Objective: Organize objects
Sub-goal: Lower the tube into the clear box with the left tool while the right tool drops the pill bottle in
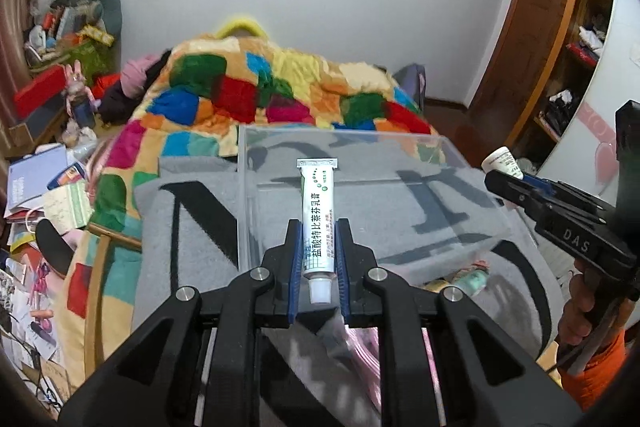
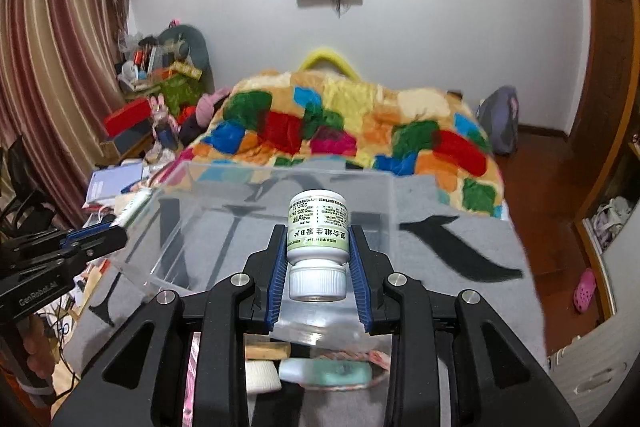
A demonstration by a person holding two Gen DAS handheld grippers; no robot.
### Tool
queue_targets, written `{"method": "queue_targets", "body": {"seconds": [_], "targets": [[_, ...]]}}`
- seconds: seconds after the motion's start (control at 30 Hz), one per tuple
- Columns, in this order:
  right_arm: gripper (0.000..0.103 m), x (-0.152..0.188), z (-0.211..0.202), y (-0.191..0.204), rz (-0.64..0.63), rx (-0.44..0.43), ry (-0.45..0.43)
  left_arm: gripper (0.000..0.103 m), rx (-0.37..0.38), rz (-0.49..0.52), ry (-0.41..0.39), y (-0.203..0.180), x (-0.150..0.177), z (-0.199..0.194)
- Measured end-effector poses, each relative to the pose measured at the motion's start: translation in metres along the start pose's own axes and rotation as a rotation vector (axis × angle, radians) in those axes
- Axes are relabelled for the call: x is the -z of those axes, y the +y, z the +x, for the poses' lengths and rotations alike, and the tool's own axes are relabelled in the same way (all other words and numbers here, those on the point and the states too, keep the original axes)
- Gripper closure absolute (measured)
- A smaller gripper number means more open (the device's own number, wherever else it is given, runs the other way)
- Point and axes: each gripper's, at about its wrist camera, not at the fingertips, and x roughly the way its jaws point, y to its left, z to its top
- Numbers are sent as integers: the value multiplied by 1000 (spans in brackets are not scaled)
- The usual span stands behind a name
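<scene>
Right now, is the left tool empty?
No, the left tool is shut on a white ointment tube, cap end toward the camera.

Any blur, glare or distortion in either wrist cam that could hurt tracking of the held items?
Left wrist: white ointment tube in the left gripper is sharp; clear plastic box shows faint reflections; fisheye bends the edges. Right wrist: white pill bottle in the right gripper is sharp; colourful patchwork blanket looks soft; corners are vignetted.

Even indoor light, strong fisheye warping
</scene>
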Motion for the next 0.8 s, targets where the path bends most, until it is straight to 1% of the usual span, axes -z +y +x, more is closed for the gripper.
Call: {"method": "queue_targets", "body": {"seconds": [0.13, 0.33, 0.43, 0.5, 0.53, 0.57, 0.6, 0.63, 0.67, 0.7, 0.73, 0.8], "targets": [[76, 0, 28, 3, -24, -2, 82, 88, 6, -14, 69, 9, -9, 28], [76, 5, 61, 7, -64, 2, 182, 88, -30, 25, 114, 2, -11, 49], [76, 7, 70, 11, -87, 8, 204, 88, -31, 41, 137, -1, -10, 56], [76, 7, 72, 12, -88, 13, 211, 87, -35, 55, 139, -4, -9, 55], [75, 7, 73, 12, -85, 8, 218, 87, -34, 58, 140, -5, -9, 54], [70, 7, 72, 11, -79, 1, 221, 87, -31, 62, 140, -6, -9, 52], [68, 7, 71, 9, -73, -4, 222, 86, -31, 67, 134, -7, -8, 48], [64, 8, 68, 6, -62, -10, 217, 84, -34, 71, 129, -9, -8, 46], [62, 7, 65, 6, -57, -13, 210, 79, -37, 76, 117, -10, -8, 41], [61, 7, 61, 5, -53, -15, 201, 72, -38, 77, 109, -11, -8, 38], [61, 7, 55, 4, -52, -15, 190, 69, -43, 78, 96, -12, -7, 32], [61, 8, 44, 2, -50, -17, 170, 52, -54, 83, 71, -15, -6, 21]]}}
